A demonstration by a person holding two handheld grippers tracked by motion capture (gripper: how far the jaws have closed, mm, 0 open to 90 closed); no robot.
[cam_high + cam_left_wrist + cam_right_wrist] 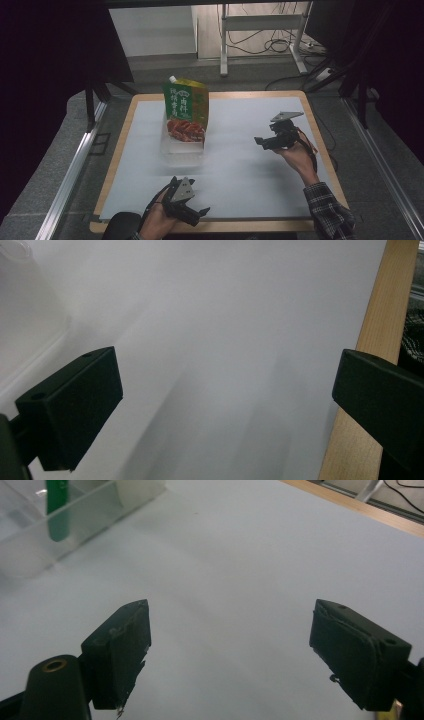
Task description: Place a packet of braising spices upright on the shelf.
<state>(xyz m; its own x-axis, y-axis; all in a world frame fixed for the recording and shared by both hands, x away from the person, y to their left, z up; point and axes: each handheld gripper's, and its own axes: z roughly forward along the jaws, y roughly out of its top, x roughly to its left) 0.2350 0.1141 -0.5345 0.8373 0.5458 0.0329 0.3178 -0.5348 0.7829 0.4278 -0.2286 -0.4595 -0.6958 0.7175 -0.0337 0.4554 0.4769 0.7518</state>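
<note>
A green spouted pouch [185,111] stands upright in a clear tub [183,146] mid-counter [240,155], apart from both wide-open, empty hand-held grippers, left [196,212] and right [261,142]. It looks soft, slick and tippy; best pinched near its stiff top. The right gripper view shows the tub's wall [75,515] close; the high view shows the label.

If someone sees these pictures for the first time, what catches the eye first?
The green pouch stands upright in a clear container on the white table, left of centre toward the far side. The right gripper hovers open to its right; the left gripper sits open at the near edge.
</note>
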